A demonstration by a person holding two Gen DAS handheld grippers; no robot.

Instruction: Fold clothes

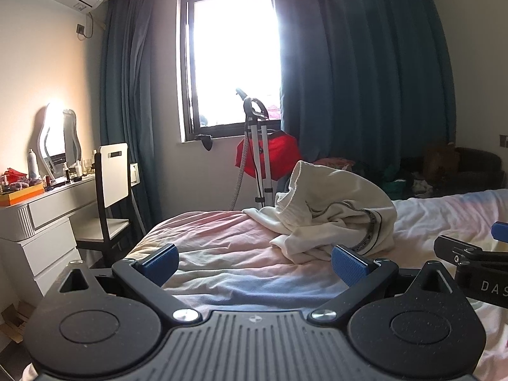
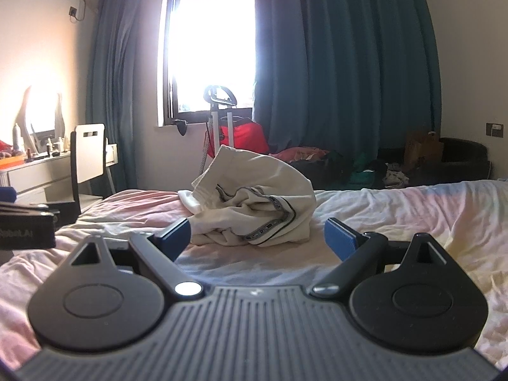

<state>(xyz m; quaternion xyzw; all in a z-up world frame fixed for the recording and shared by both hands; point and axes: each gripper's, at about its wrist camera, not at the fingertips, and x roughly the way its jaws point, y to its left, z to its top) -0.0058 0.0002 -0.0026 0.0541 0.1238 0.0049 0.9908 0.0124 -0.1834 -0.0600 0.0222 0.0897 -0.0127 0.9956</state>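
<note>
Both grippers held low over the bed, fingers spread wide and empty; crumpled cream garment heaped ahead.

Left gripper (image 1: 254,262) and right gripper (image 2: 258,238) are seen side by side, nothing between the blue fingers (image 1: 348,265). The cream garment (image 2: 254,203), edged with patterned trim, lies bunched on the bed (image 2: 412,212), just beyond the right gripper, ahead and to the right of the left. A good start is judged to need two separate edges, perhaps the waistband, found and pinched, then lifted and spread flat. Open bedding is available to the right; the bed's far edge, chair (image 1: 111,187) and steamer stand (image 1: 260,146) are best kept clear of.
</note>
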